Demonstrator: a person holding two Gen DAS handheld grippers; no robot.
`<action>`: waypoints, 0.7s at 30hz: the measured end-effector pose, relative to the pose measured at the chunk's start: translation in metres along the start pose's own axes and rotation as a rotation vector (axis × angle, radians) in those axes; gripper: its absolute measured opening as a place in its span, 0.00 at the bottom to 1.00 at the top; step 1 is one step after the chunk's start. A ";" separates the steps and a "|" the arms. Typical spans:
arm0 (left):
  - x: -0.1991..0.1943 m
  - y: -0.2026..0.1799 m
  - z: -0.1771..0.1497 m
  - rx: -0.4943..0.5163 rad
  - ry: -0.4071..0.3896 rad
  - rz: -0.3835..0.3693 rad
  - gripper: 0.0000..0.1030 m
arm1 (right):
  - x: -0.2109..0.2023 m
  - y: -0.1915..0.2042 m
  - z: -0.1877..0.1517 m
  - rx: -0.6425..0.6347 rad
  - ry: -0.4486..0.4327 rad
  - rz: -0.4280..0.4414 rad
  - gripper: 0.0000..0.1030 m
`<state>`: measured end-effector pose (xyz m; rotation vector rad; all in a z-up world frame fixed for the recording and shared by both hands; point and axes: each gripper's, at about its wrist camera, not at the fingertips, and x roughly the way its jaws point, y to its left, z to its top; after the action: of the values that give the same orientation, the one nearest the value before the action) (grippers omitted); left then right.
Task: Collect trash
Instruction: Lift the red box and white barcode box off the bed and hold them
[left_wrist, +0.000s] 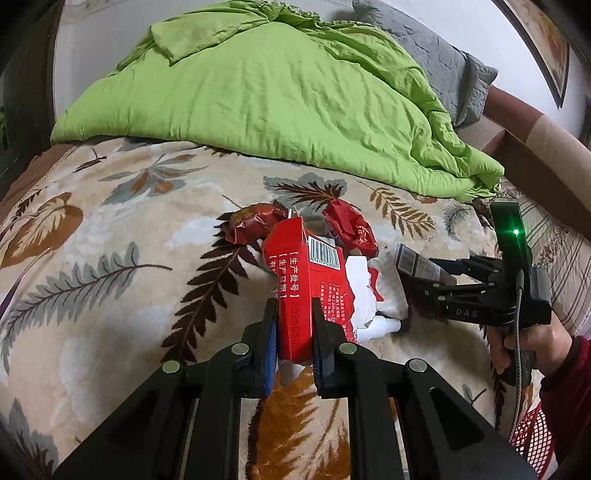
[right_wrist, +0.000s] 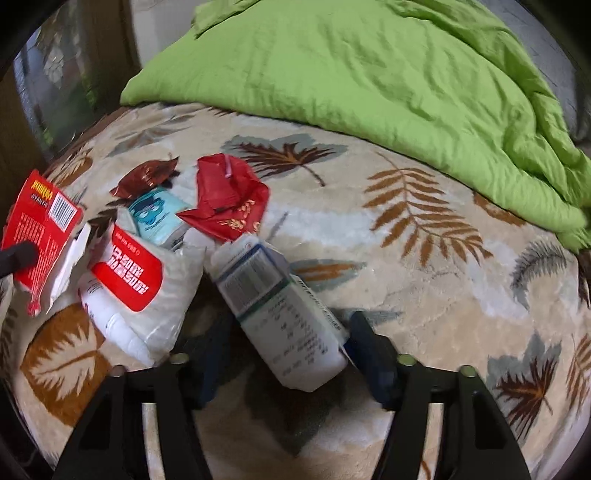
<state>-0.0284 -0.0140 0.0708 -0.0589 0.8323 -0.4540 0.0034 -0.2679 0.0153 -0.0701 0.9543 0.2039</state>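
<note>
Left gripper: nearest the lens, jaws clamped on the red carton, which stands upright and lifted off the blanket. Carton side printed in white Chinese characters, with the digits "2025090" running down it and a barcode near the top; its torn lower edge shows white inside.

Right gripper: jaws partly apart, straddling the white box; the right pad is at the box's edge, the left stands clear. No firm grip can be told. Box carries a grey-green band and fine print, too small to read.

Plastic bag: white, red label with white script, unreadable; lies just left of the box, a white bottle against it.

Blue packet: cartoon face, behind the bag.

Red wrapper: crumpled, gold print.

Dark red wrapper: foil, farthest back.

Quilt: green, heaped behind the trash.
</note>
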 end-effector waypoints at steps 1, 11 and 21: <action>0.000 0.000 0.000 -0.001 -0.001 0.000 0.14 | 0.000 -0.002 -0.001 0.019 0.000 0.003 0.59; -0.010 -0.003 -0.002 -0.011 -0.027 0.005 0.14 | -0.043 0.000 -0.023 0.242 -0.041 0.078 0.48; -0.047 -0.029 -0.038 -0.004 -0.075 0.055 0.14 | -0.120 0.046 -0.085 0.495 -0.164 0.195 0.48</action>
<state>-0.0940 -0.0162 0.0845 -0.0566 0.7595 -0.3957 -0.1417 -0.2524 0.0654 0.4899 0.8248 0.1455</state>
